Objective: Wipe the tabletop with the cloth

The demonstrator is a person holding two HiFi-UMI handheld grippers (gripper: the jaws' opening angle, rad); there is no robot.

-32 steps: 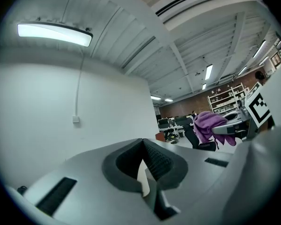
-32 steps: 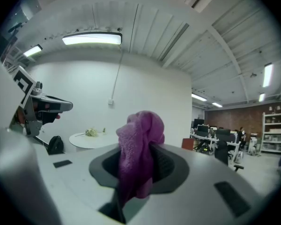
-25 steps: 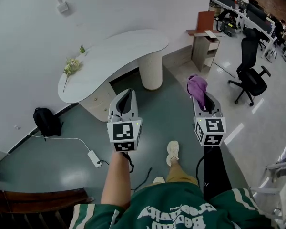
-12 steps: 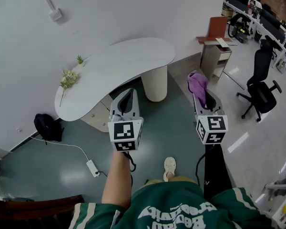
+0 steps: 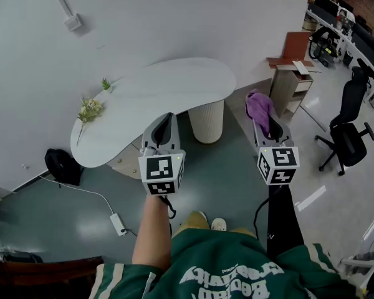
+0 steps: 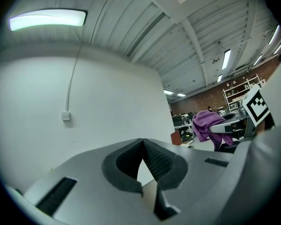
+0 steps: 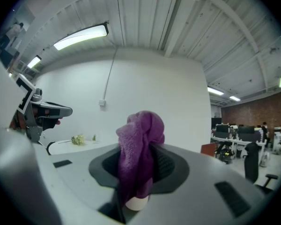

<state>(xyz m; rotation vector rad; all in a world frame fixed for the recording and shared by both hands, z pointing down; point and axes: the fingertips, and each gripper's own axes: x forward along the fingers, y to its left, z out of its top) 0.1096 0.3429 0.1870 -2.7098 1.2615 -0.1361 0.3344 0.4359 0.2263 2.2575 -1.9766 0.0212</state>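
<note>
1. The only print in view was the white lettering on the person's green shirt (image 5: 229, 271), and it could not be read from the head view.
2. The cube (image 5: 161, 174) on each gripper showed black-and-white square markers and no words.
3. The left gripper (image 6: 143, 143) had its jaws together, the pads meeting at the tips, with nothing between them.
4. In the head view its tip appeared over the near edge of the white surface (image 5: 156, 92); contact with the surface could not be told.
5. The right gripper (image 7: 141, 170) was clamped on the purple cloth (image 7: 140, 137), which stood up bunched above the jaws.
6. The cloth was held in the air to the right of the surface, apart from it and near its rounded right end.
7. A small bunch of flowers (image 5: 90, 109) lay on the left end of the surface.
8. A black bag (image 5: 60, 164) sat on the floor below the left end of the surface.
</note>
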